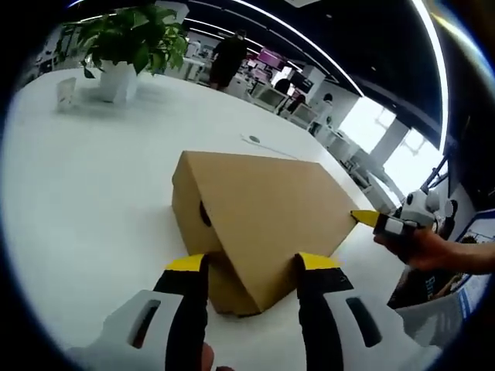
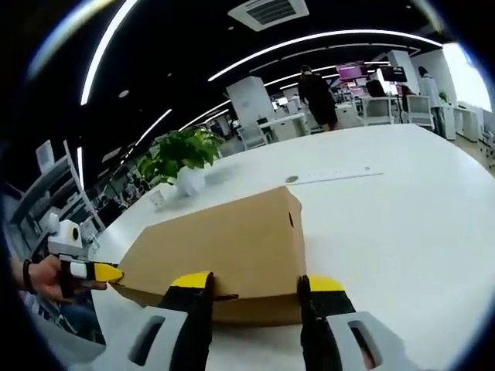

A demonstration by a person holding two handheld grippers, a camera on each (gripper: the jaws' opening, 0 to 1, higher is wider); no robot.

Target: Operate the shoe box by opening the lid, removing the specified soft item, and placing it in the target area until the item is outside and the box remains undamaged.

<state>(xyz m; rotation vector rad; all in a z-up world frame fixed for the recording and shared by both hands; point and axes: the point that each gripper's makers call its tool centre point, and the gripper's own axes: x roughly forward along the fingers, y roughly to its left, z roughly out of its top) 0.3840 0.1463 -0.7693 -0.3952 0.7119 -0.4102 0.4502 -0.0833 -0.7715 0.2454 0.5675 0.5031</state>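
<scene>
The left gripper (image 1: 251, 267) has its two yellow-tipped jaws spread wide, one on each side of the near corner of the shoe box (image 1: 263, 209). They are not pinching anything. The right gripper (image 2: 257, 284) is also spread wide, with its tips right at the box's long side edge, where the lid seems to meet the bottom. In the left gripper view, the right gripper's yellow tip touches the box's far corner.

The shoe box is brown cardboard and its lid is shut. It lies flat on the white table (image 1: 93, 193), with a potted plant (image 1: 124, 46) far behind it. Its long way runs from the left gripper's corner toward the right gripper's side.

The cardboard looks light and stiff, but it would bend or tear if squeezed hard. I think the lid edge is the best place to lift, gently, while the other gripper keeps the bottom down. The soft thing inside is hidden.
</scene>
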